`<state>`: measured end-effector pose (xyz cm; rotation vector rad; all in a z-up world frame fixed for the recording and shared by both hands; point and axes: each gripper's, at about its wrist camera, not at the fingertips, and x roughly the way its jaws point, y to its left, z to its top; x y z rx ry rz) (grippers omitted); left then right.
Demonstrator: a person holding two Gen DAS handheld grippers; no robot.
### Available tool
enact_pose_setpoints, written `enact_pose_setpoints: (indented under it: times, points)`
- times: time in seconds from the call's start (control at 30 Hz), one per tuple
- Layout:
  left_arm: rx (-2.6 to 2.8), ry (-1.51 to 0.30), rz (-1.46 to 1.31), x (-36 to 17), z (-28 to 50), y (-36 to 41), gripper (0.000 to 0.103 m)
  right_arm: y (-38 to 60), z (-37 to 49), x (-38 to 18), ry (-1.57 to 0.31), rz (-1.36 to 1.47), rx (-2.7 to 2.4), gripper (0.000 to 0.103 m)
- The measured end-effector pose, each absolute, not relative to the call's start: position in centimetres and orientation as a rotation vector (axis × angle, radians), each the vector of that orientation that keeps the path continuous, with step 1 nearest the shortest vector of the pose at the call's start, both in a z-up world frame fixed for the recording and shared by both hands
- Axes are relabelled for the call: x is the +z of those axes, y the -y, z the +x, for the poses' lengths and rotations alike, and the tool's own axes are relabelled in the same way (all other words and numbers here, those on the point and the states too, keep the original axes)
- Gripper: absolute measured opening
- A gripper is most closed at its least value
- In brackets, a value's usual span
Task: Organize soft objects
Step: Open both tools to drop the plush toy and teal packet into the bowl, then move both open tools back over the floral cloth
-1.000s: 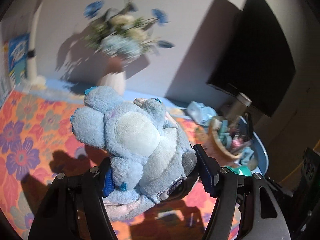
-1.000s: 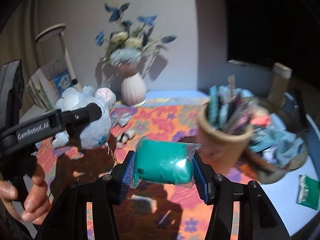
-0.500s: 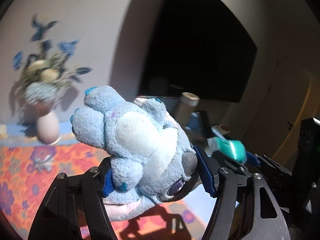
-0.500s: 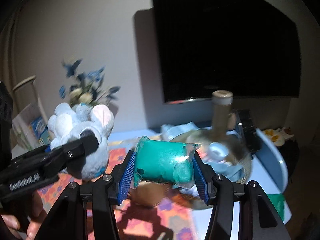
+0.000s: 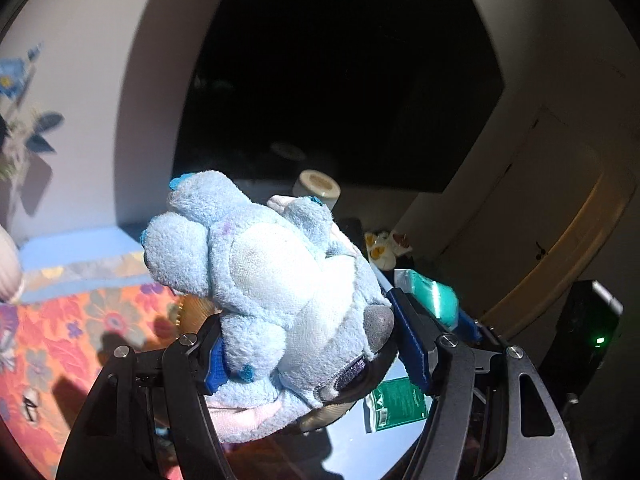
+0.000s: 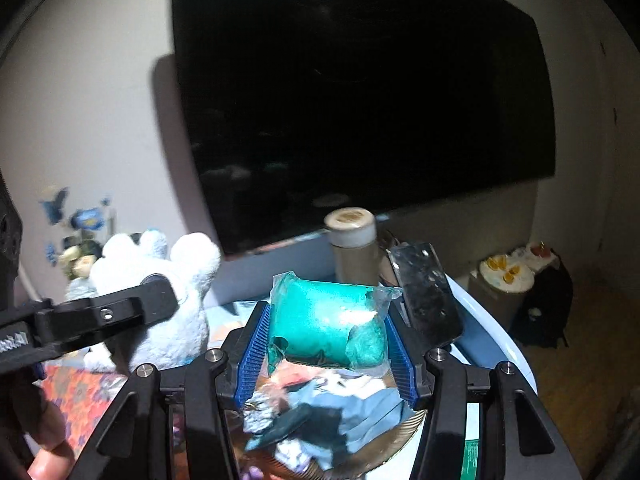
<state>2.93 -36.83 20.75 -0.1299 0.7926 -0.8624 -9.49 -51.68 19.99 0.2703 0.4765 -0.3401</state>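
Carrying the fluffy pale-blue plush toy clamped in the left gripper and the shiny teal plastic-wrapped soft pack pinched by the right gripper, both above the cluttered shallow basket, calls for steady, level squeezing

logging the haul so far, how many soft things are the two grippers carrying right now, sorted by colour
blue: 1, the plush toy clamped in the left gripper
teal: 1, the soft packet clamped in the right gripper
total: 2
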Motion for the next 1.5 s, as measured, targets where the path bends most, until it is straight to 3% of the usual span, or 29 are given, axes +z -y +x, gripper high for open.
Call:
enact_pose_setpoints:
  times: [0.13,0.2,0.3,0.37,0.43,0.83,0.93,1.0,1.17,1.5]
  points:
    - [-0.824,-0.837,-0.07,18.6,5.0,39.5,0.068,54.2,-6.5,17.4,-0.554,0.337,-0.346,0.055]
    - [-0.811,-0.866,-0.041,17.5,5.6,40.5,0.072,55.0,-5.3,15.9,-0.594,0.376,-0.348,0.065]
    - [-0.834,-0.934,-0.02,16.0,6.7,41.5,0.072,55.8,-4.8,14.3,-0.626,0.428,-0.349,0.067]
    - [-0.823,-0.944,-0.029,15.6,7.3,41.1,0.085,56.1,-4.7,13.5,-0.647,0.454,-0.337,0.071]
    - [-0.823,-0.941,-0.05,15.6,7.6,40.7,0.091,56.4,-5.2,12.9,-0.656,0.474,-0.345,0.074]
    - [-0.896,-0.883,-0.073,18.5,3.5,37.5,0.091,55.1,-8.6,13.7,-0.655,0.507,-0.332,0.075]
    - [-0.901,-0.827,-0.074,19.8,1.2,34.8,0.091,53.7,-9.4,13.9,-0.663,0.49,-0.329,0.078]
    - [-0.877,-0.796,-0.059,20.5,-0.3,32.6,0.091,52.8,-10.1,13.9,-0.661,0.495,-0.321,0.084]
    - [-0.703,-0.731,0.053,21.4,-3.5,25.2,0.091,49.0,-11.6,13.3,-0.677,0.487,-0.253,0.085]
    - [-0.23,-0.651,-0.034,21.4,-4.1,5.4,0.091,36.0,-11.2,11.3,-0.797,0.306,0.041,0.085]
